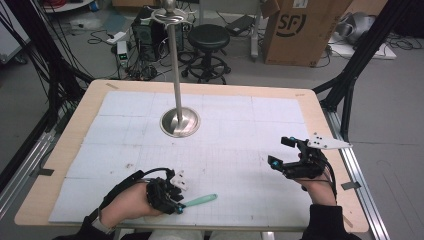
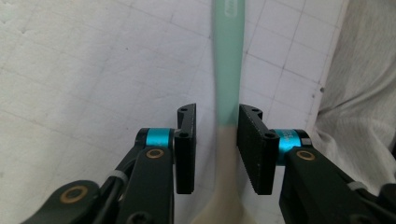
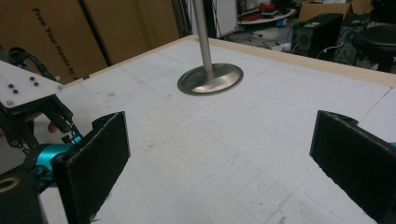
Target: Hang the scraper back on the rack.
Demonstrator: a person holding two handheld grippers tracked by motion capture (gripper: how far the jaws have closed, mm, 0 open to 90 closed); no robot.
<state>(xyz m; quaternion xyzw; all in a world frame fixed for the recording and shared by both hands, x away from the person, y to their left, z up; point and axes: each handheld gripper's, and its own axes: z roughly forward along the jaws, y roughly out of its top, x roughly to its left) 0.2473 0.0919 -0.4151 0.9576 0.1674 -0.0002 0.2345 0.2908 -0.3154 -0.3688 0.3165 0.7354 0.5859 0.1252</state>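
Gridded worktop (image 1: pixel 125 150): steel stand (image 1: pixel 178 121) far centre. Spoon (image 1: pixel 200 201) lies at near edge, handle between my left hand-held gripper (image 2: pixel 217 140), pads not yet pressing. I should close squarely on the neck. Right hand-held gripper (image 1: pixel 286 152): released, idle.

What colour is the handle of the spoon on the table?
Mint green, turning cream toward the bowl; the spoon shows best in the left gripper view.

Left gripper (image 1: pixel 176 204) jaws narrowed, seemingly not clamped; right gripper (image 1: pixel 281 152) wide apart.
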